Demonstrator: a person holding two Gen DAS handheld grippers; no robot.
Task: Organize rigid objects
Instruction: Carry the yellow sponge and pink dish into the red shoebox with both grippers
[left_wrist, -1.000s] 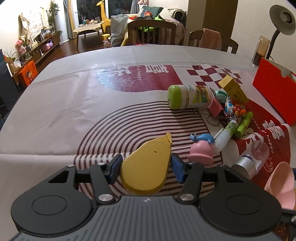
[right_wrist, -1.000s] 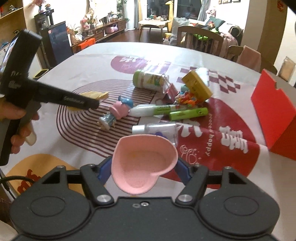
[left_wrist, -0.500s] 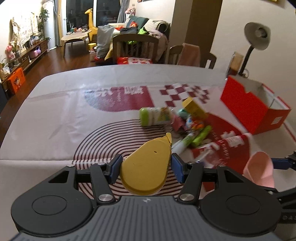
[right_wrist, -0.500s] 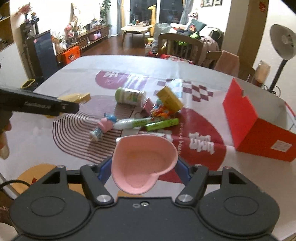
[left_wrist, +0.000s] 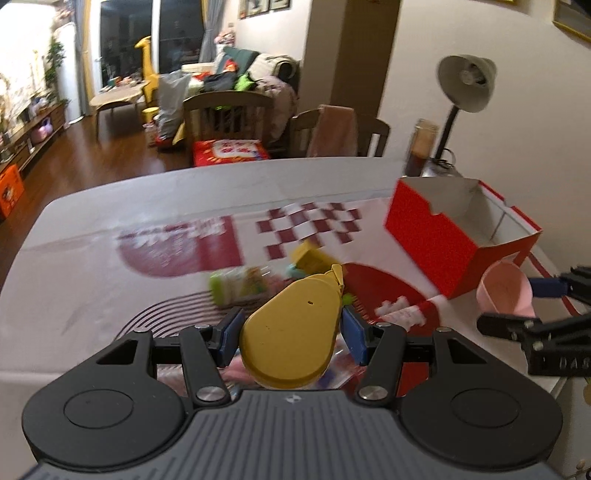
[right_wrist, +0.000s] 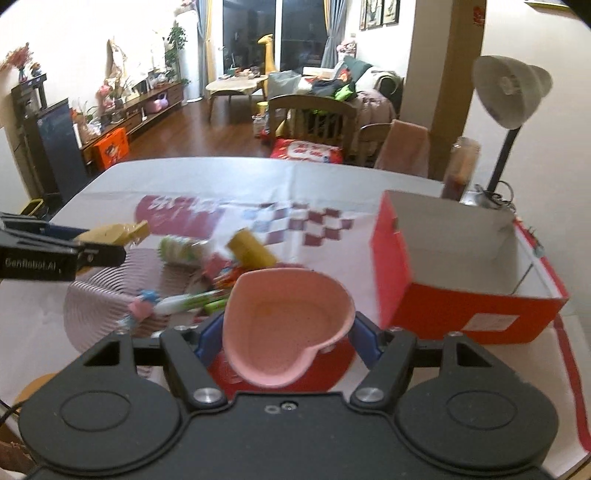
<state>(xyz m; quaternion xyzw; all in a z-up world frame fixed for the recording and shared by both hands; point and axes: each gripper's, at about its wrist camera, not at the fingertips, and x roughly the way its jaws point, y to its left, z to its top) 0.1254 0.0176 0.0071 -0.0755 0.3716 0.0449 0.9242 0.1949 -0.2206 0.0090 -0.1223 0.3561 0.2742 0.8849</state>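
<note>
Left wrist view: the left gripper (left_wrist: 291, 328) is clamped on a yellow pear-shaped piece (left_wrist: 291, 332), its blue pads pressed to both flanks, carried above the table (left_wrist: 74, 266). Off to the right, the right gripper (right_wrist: 286, 332) is closed on a pink heart-shaped dish (right_wrist: 284, 325), which hangs just in front of the near wall of the red box (left_wrist: 436, 240).

As far as the pictures show, the sorting is at an early stage. The red box stands open at the far right of the table, and the part of its white interior that can be seen holds nothing. Both held pieces are off the table and not yet over the box mouth. A blurred pile (right_wrist: 207, 277) is still on the cloth to the left of the box: a green-capped bottle, a yellow block, tubes, and a small pink and blue toy. All of that looks left to do.

For room, the box mouth is wide and unobstructed from above. Its near wall stands tall, so both loads likely need to pass over that rim. The two grippers are close together on the right side and could crowd each other at the opening. A desk lamp (right_wrist: 509, 96) and a jar (right_wrist: 461, 166) stand just behind the box's far edge, and the table's right edge runs just beside the box.
</note>
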